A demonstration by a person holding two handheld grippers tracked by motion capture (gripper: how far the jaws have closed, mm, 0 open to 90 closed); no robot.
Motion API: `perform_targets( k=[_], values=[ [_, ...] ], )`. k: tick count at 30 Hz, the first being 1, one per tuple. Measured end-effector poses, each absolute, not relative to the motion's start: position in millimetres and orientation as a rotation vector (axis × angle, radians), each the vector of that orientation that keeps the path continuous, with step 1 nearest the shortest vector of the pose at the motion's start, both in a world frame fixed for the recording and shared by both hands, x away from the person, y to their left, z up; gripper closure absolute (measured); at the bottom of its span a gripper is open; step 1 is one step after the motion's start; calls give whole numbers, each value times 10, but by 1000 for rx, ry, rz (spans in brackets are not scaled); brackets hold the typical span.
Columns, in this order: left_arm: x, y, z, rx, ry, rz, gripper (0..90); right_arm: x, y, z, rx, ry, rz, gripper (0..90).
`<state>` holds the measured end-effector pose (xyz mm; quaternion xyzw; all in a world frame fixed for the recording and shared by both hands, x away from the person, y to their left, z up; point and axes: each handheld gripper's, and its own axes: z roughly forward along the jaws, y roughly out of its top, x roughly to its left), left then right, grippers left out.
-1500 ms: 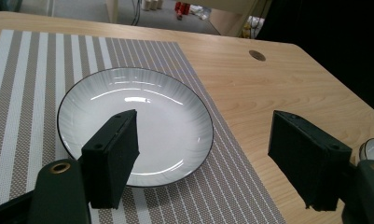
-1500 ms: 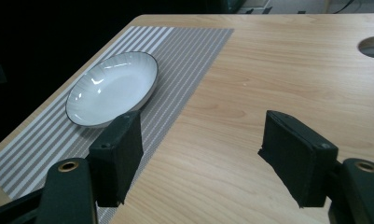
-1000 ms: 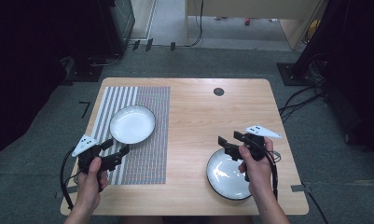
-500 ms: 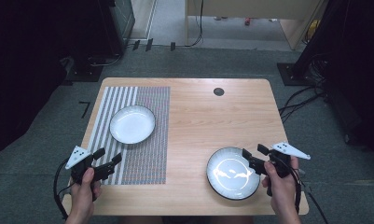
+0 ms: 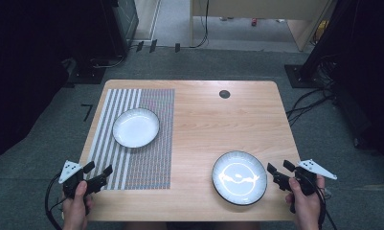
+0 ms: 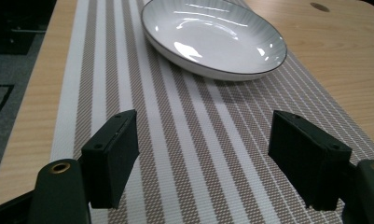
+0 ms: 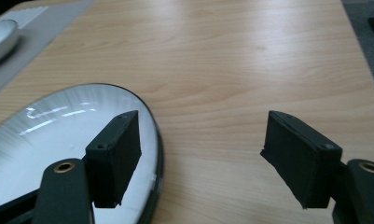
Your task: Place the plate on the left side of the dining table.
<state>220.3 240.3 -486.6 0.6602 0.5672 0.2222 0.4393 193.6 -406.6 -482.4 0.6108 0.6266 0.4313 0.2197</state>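
Now both grippers open, R gripper beside plate

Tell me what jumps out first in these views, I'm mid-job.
Two round plates: a white plate on the striped mat at the table's left, and a dark-rimmed plate on bare wood near the front right. The left gripper sits open over the mat's near end; the right gripper is open just right of the dark-rimmed plate.

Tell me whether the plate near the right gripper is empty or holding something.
Empty: the plate shows bare glossy white inside, only light reflections.
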Motion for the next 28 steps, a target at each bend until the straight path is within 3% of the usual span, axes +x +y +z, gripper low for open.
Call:
perform_targets(
  k=[15,28],
  values=[
    [2189,2412,-5082,1751,1463,654,213,1942,-4255,-5159,1805,1686,946,267],
    [2245,2371,-5157,1827,1501,599,185,1962,-4169,-5243,1747,1720,800,239]
  ],
)
